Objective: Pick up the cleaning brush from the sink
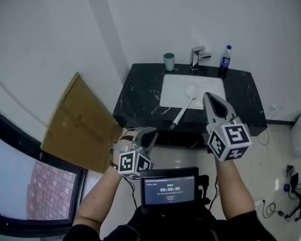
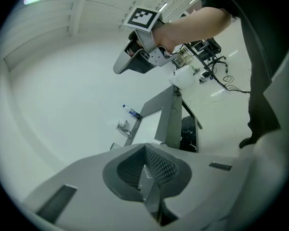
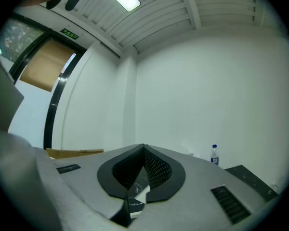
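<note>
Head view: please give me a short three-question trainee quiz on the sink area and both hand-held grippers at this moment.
1. True or false: the cleaning brush lies with its head in the sink and its handle sticking out over the front edge.
2. What stands just left of the tap at the back of the counter? A) a cup B) a soap dish C) a folded towel
3. Fill in: the left hand-held gripper and the right hand-held gripper each have their jaws ____, with nothing between them.

Key: 1 true; 2 A; 3 shut.
</note>
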`<state>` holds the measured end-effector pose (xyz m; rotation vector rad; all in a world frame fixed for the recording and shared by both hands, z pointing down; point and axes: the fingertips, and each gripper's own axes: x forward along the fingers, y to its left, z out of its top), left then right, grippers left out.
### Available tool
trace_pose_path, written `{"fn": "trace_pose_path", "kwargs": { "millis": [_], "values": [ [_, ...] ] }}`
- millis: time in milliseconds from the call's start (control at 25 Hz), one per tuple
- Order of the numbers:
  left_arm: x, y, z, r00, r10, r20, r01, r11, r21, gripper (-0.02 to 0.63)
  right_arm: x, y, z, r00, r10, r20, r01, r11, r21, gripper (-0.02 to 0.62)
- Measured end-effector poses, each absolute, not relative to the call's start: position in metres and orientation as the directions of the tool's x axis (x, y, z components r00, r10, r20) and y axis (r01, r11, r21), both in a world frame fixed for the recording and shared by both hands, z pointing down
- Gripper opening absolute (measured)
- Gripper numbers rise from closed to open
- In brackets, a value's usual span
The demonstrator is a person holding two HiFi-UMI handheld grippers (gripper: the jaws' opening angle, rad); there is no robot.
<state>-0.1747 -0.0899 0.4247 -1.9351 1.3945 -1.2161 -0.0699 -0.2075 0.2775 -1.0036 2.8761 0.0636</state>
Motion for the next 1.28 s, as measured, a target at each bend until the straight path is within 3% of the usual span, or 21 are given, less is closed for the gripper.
{"fn": "trace_pose_path", "kwargs": {
  "millis": [280, 600, 760, 1000, 1080, 1280],
  "values": [
    [-0.301, -0.163, 0.423, 0.145, -0.912, 0.385, -0.576, -0.394, -0.716, 0.009, -0.134, -0.27, 0.297, -0.692, -0.719, -0.061, -0.719, 0.695, -0.027, 0.02],
    [-0.357, -0.265, 0.401, 0.214, -0.924, 0.318, -0.813, -0.349, -0.467, 0.009, -0.17, -0.366, 0.336, -0.659, -0.752, 0.006, -0.75, 0.655, -0.09, 0.02],
    [-0.392, -0.323, 0.392, 0.247, -0.921, 0.302, -0.918, -0.322, -0.23, 0.009, -0.195, -0.405, 0.359, -0.668, -0.737, 0.099, -0.742, 0.651, -0.16, 0.02],
    [-0.447, -0.402, 0.419, 0.334, -0.855, 0.396, -0.931, -0.366, -0.004, 0.011, -0.226, -0.459, 0.405, -0.592, -0.76, 0.27, -0.804, 0.531, -0.268, 0.02],
    [-0.47, -0.419, 0.434, 0.348, -0.833, 0.429, -0.928, -0.371, 0.033, 0.012, -0.246, -0.47, 0.432, -0.595, -0.73, 0.335, -0.798, 0.487, -0.356, 0.086],
    [-0.509, -0.455, 0.474, 0.334, -0.786, 0.52, -0.935, -0.345, 0.081, 0.011, -0.258, -0.505, 0.511, -0.416, -0.707, 0.572, -0.908, 0.352, -0.225, 0.086]
  ]
}}
